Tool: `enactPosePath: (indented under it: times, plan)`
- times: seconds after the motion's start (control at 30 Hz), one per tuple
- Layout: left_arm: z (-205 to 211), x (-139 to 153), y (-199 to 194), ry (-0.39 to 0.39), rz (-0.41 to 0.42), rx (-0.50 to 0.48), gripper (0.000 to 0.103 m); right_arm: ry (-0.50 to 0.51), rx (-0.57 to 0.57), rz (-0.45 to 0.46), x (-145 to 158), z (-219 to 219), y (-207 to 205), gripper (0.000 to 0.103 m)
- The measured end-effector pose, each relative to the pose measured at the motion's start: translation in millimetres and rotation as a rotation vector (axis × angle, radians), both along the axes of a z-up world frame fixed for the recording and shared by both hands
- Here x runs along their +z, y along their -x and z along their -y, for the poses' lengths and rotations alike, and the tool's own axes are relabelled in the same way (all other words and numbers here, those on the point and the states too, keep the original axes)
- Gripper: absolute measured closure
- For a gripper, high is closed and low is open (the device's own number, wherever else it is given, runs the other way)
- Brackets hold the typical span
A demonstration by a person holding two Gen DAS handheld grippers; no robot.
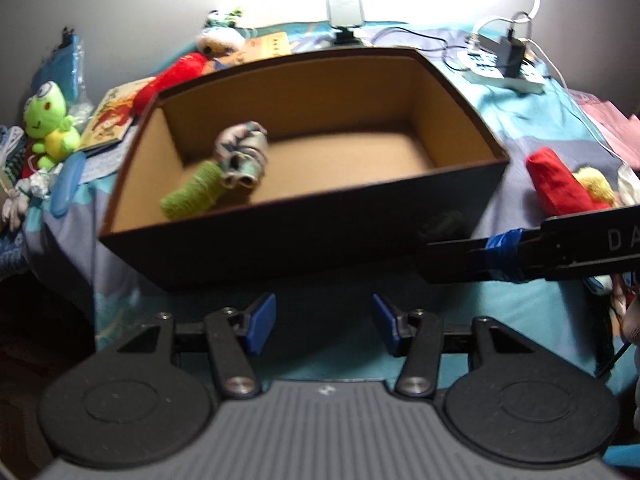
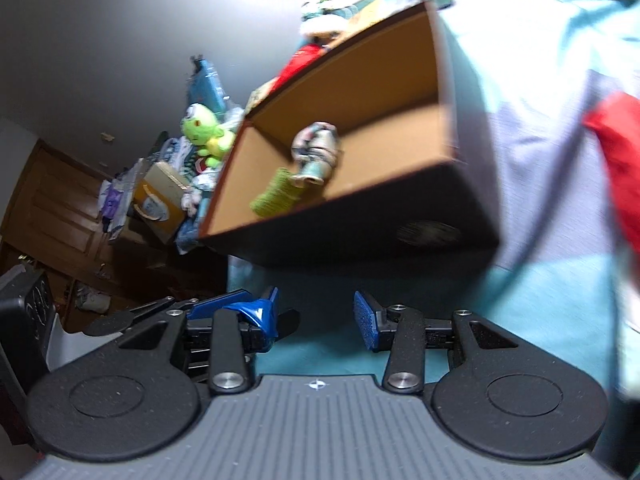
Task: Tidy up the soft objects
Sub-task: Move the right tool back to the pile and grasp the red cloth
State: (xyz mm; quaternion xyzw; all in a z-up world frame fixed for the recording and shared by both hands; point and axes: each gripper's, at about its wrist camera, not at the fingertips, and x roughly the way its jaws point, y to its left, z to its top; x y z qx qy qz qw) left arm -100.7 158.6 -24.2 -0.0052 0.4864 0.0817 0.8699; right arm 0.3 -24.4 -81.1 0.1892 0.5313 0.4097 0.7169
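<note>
A dark box (image 1: 280, 236) with a tan inside stands on the bedspread. In it lie a green rolled cloth (image 1: 192, 196) and a grey rolled bundle (image 1: 242, 156), both near its left end. My left gripper (image 1: 324, 322) hovers open just in front of the box, nothing between its blue pads. From the right, my right gripper (image 1: 426, 260) reaches in by the box's front corner. In the right wrist view the right gripper (image 2: 316, 322) stands slightly open and empty before the box (image 2: 360, 236). A red plush (image 1: 556, 184) with a yellow plush (image 1: 596, 186) lies right of the box.
A green frog plush (image 1: 48, 120) sits at the far left among clutter and books (image 1: 112, 120). Behind the box lie another red plush (image 1: 176, 76) and a white plush (image 1: 220, 38). A phone on a stand (image 1: 345, 10) and a power strip with cables (image 1: 500, 68) are at the back.
</note>
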Motion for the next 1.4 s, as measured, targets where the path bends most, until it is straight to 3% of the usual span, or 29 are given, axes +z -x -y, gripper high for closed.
enactPosePath:
  times: [0.33,0.57,0.83,1.2,1.23,1.27,1.4]
  plan:
    - [64.7,-18.6,-17.3,0.112,-0.009,-0.176,0.048,0.058,-0.161,0.011,-7.2,93.5,3.0,0.076]
    - [109.2,-19.8,-43.7,0.191,0.036,-0.286,0.047,0.032,-0.282,0.026,-8.0,141.4,-8.6,0.076]
    - [132.9,-23.2,-81.7,0.291,0.072,-0.334,0.043,-0.025,-0.356,-0.003,-14.3,152.5,-45.4,0.076]
    - [142.0,-51.3,-123.0,0.338,0.035,-0.305,0.042,0.095,-0.353,-0.008,-35.6,143.0,-75.5,0.078]
    - [143.2,-52.7,-124.6,0.336,0.041,-0.302,0.044,0.098,-0.351,-0.009,-36.3,143.5,-76.6,0.078]
    - [144.2,-53.3,-125.9,0.337,0.049,-0.304,0.057,0.099,-0.350,-0.012,-36.9,144.4,-77.3,0.079]
    - [145.2,-52.7,-131.9,0.381,0.065,-0.315,0.081,0.086,-0.338,-0.030,-38.5,147.8,-81.1,0.079]
